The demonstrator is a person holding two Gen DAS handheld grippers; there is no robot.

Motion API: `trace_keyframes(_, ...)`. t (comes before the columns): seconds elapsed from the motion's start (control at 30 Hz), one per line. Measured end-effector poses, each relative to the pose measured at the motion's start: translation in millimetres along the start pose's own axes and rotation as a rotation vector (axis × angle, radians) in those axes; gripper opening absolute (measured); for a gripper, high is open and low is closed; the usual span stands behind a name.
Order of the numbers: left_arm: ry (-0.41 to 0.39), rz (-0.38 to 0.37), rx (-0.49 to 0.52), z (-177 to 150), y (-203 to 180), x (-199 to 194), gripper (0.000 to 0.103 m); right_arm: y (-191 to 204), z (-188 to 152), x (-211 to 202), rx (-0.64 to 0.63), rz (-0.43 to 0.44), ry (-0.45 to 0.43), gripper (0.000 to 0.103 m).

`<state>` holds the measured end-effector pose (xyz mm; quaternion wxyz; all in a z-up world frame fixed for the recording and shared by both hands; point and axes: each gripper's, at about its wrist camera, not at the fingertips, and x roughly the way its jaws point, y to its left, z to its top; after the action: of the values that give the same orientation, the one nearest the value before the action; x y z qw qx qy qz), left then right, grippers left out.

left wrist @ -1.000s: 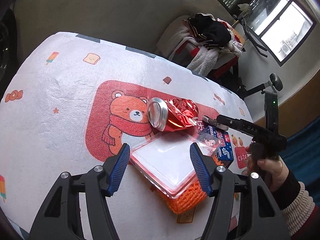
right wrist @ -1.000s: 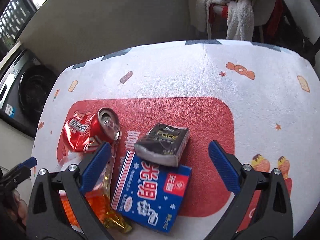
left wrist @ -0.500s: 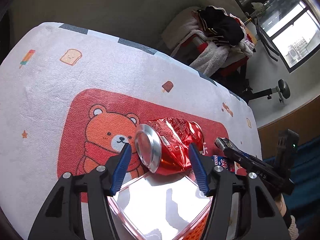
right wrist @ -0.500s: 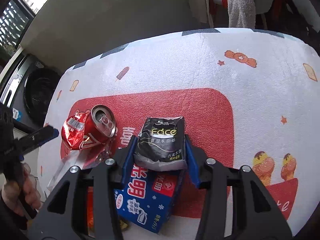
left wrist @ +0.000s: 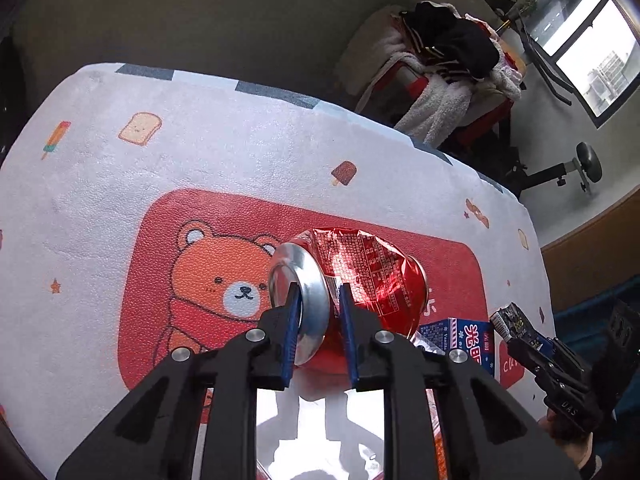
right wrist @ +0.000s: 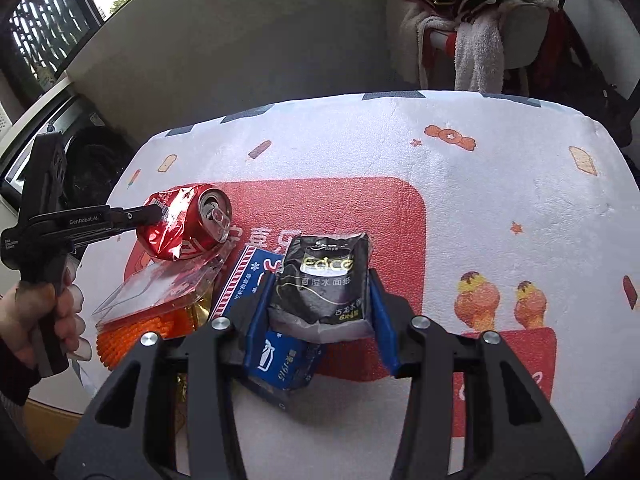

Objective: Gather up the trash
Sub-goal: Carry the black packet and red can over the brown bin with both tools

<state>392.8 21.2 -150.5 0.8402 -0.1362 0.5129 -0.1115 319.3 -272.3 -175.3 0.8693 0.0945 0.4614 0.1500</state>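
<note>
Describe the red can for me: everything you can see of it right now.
The red can is crushed, shiny metal, lying on its side on the bear tablecloth, opened top toward the blue carton. The left gripper is closing on its silver base rim. Its body overlaps a clear plastic lid.

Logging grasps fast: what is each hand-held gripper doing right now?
Left hand-held gripper: jaws closing on the crushed red can, pinching its silver end.
Right hand-held gripper: shut on the black tissue pack.
</note>
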Motion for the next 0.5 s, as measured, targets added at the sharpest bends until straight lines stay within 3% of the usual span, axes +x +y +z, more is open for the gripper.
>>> trace_keyframes(0.27,-0.094,-0.029,0.105,-19.8,-33.2,-67.1,0.019,27.7,-20.4,-46.9,-0.053,0.001,-0.07,0.047)
trace_keyframes(0.5,-0.138,-0.07,0.161,-79.5,-46.2,-123.5,0.019,53.1,-59.4,-88.7,-0.082,0.021,-0.11,0.047)
